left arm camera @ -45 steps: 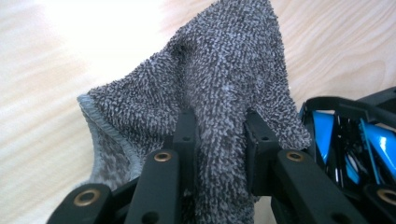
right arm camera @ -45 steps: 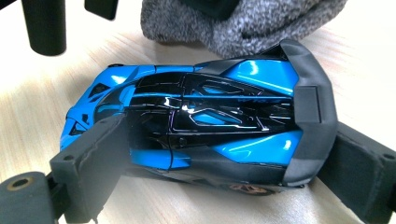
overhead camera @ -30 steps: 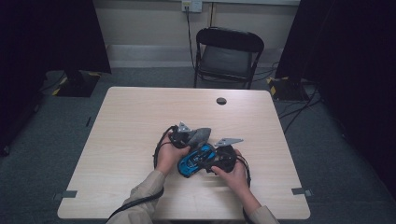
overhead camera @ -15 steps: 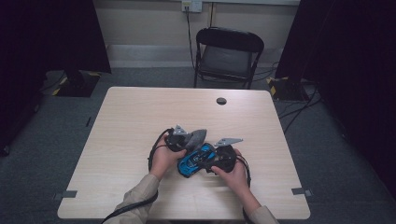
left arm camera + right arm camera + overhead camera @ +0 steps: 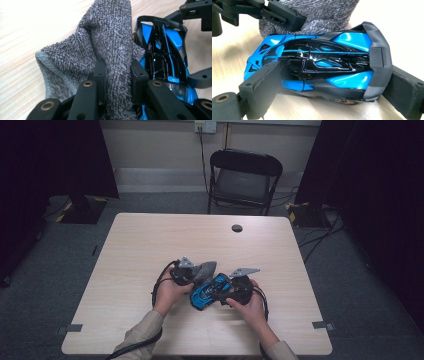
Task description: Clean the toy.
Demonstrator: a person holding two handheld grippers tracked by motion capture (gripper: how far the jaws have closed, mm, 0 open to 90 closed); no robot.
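At the left, the person's left hand holds the left gripper low over the pale wooden worktop. Its fingers are clenched on a fold of grey towelling cloth, which bunches up between them and spreads out beyond the tips, one hemmed edge drooping to the side of the left finger. Past the fingertips the cloth leans against the flank of a toy car, touching its blue and black bodywork just beside the right finger.

Moving along, the toy car sits in the middle, between the two grippers, lying slanted over the worktop. It is glossy blue with a black roof and a dark matte wing at the tail.

At the right, the right hand carries the right gripper, whose fingers are grasping the car end to end: one pad presses on the nose and the other on the tail just behind the wing, so the car spans the whole gap between them. Beyond the car from these fingers, the grey cloth and the black linkage of the left gripper rest against its far side.

Well apart from both pairs of fingers, a small dark round disc lies near the far edge of the worktop, and a black folding chair stands behind it.
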